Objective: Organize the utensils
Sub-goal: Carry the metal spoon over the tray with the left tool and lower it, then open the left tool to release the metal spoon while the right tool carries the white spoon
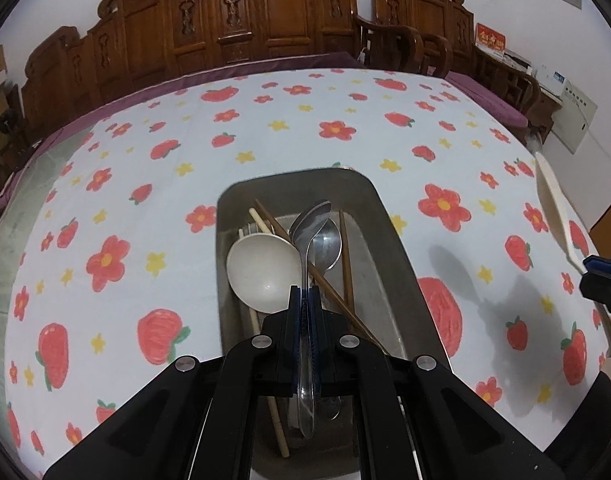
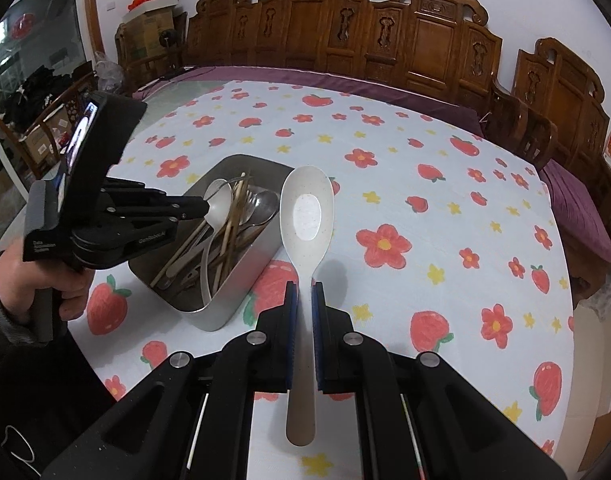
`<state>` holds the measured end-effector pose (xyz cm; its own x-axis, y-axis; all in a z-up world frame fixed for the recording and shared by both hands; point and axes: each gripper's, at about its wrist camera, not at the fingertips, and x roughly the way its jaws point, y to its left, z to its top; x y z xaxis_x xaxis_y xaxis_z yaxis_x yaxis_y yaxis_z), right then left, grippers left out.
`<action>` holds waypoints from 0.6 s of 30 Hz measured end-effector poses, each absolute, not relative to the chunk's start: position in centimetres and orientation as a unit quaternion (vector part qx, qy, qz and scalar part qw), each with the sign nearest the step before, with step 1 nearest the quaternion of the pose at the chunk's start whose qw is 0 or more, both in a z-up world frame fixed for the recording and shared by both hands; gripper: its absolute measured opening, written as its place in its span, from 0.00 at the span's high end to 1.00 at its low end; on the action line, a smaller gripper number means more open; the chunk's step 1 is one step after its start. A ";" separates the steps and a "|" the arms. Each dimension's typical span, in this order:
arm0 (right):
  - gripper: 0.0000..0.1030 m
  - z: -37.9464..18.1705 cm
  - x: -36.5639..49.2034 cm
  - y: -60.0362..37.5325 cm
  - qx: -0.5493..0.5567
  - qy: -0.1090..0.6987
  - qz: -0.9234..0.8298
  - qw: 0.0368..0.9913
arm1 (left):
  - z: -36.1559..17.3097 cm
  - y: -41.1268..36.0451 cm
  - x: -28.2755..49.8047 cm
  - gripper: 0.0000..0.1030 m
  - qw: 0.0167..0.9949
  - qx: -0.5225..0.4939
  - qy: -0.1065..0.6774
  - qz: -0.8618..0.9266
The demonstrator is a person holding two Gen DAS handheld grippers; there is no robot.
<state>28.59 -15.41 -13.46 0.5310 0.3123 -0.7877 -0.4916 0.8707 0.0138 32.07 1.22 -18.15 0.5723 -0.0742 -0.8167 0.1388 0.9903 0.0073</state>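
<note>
My left gripper (image 1: pixel 304 292) is shut on the handle of a metal spoon (image 1: pixel 311 220), which it holds over a steel tray (image 1: pixel 381 232). In the tray lie a white ladle (image 1: pixel 263 276), a second metal spoon (image 1: pixel 328 248) and brown chopsticks (image 1: pixel 347 256). My right gripper (image 2: pixel 304 288) is shut on the handle of a white rice paddle (image 2: pixel 307 216), held above the tablecloth just right of the tray (image 2: pixel 241 276). In the right wrist view the left gripper (image 2: pixel 203 210) hangs over the tray's left side, above the chopsticks (image 2: pixel 235 216).
A round table with a strawberry and flower cloth (image 2: pixel 425 240) carries the tray. Carved wooden chairs (image 2: pixel 425 40) ring its far side. A person's hand (image 2: pixel 65 292) grips the left tool. The right gripper (image 1: pixel 603 284) and paddle (image 1: pixel 553 208) show at the left view's right edge.
</note>
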 end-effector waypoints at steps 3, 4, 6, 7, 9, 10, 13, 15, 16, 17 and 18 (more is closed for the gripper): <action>0.91 -13.6 28.6 -15.8 -0.104 0.426 0.230 0.868 | -18.8 0.8 32.3 0.97 0.882 0.037 0.466 -0.061; 0.91 -13.7 28.6 -15.9 -0.103 0.427 0.230 0.869 | -19.0 0.6 32.3 0.97 0.881 0.038 0.468 -0.062; 0.92 -13.8 28.6 -16.2 -0.101 0.428 0.228 0.869 | -19.4 0.2 32.4 0.97 0.878 0.039 0.472 -0.064; 0.91 -13.8 28.6 -16.4 -0.100 0.429 0.227 0.869 | -19.5 0.0 32.5 0.97 0.877 0.040 0.474 -0.065; 0.91 -14.0 28.5 -16.7 -0.098 0.430 0.226 0.869 | -19.8 -0.3 32.6 0.97 0.875 0.042 0.478 -0.067; 0.92 -14.1 28.5 -16.8 -0.097 0.430 0.226 0.869 | -19.9 -0.5 32.6 0.96 0.875 0.043 0.478 -0.068; 0.91 -14.5 28.7 -17.1 -0.093 0.434 0.225 0.868 | -20.1 -0.9 32.4 0.96 0.876 0.057 0.473 -0.073; 0.91 -14.6 28.6 -17.1 -0.092 0.435 0.225 0.867 | -20.1 -0.9 32.4 0.96 0.875 0.057 0.475 -0.073; 0.91 -14.7 28.6 -17.0 -0.092 0.435 0.225 0.867 | -20.1 -0.7 32.4 0.96 0.875 0.054 0.476 -0.071; 0.91 -14.7 28.6 -17.0 -0.091 0.435 0.225 0.867 | -19.9 -0.5 32.4 0.96 0.875 0.050 0.477 -0.071; 0.91 -14.7 28.6 -16.9 -0.090 0.435 0.226 0.867 | -19.8 -0.3 32.2 0.96 0.876 0.049 0.475 -0.071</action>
